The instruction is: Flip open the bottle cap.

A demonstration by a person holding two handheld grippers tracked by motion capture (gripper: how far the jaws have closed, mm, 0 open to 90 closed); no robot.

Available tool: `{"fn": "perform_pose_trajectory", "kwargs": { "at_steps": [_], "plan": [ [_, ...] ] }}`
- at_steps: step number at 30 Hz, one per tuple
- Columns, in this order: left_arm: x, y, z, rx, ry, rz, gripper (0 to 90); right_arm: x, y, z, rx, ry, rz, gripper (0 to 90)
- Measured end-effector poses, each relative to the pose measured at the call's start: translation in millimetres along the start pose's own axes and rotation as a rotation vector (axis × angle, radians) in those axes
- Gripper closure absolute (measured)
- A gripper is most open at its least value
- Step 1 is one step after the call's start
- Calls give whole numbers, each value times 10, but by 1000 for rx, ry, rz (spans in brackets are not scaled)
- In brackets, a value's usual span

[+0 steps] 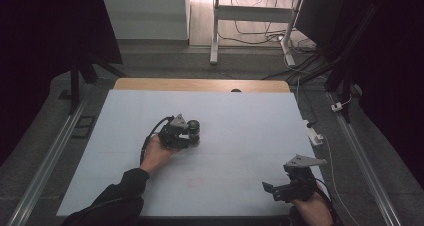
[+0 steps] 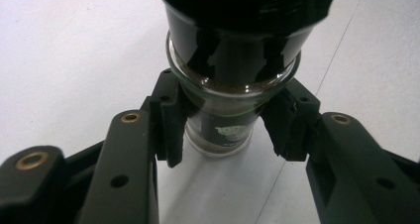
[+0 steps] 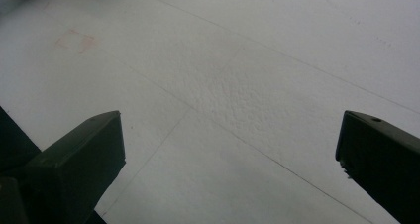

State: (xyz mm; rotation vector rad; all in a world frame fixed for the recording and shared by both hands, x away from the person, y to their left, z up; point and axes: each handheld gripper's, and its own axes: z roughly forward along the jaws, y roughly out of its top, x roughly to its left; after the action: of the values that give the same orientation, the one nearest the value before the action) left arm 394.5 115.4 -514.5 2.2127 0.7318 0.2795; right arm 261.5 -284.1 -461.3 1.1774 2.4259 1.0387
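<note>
A small glass jar (image 1: 194, 129) with a dark lid and brown powder inside stands left of centre on the white table top (image 1: 250, 116). My left gripper (image 1: 190, 134) comes at it from the left and is shut on it. In the left gripper view the jar (image 2: 233, 60) sits between the black pads (image 2: 171, 120), which press on the glass body just below the lid. My right gripper (image 1: 276, 179) hovers near the front right corner of the table. Its jaws stand wide apart with nothing between them, and the right gripper view shows bare white surface under the right gripper (image 3: 230, 135).
A faint red mark (image 1: 196, 182) lies on the table top near the front centre, also visible as the red mark (image 3: 74, 39). A white plug and cable (image 1: 315, 136) lie off the right edge. Beyond the far wooden edge (image 1: 200, 84) stand desk legs and floor cables.
</note>
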Motion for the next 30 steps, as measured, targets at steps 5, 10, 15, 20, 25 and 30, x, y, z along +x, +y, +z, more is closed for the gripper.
{"fn": "perform_pose_trajectory", "kwargs": {
  "at_steps": [5,10,15,20,25,30],
  "plan": [
    [-1,3,1,2,2,-1,540,3,2,-15,-14,-6,0,0],
    [-5,6,1,4,3,-1,540,20,11,-26,-40,6,8,0],
    [-2,5,1,5,2,3,540,53,35,-39,-60,7,-4,0],
    [-4,3,1,4,4,7,541,74,62,-33,-73,25,-15,0],
    [-2,1,1,3,3,6,541,111,97,-13,-77,39,-39,0],
    [0,-1,1,2,1,4,541,153,144,18,-88,59,-58,0]
  ]
}}
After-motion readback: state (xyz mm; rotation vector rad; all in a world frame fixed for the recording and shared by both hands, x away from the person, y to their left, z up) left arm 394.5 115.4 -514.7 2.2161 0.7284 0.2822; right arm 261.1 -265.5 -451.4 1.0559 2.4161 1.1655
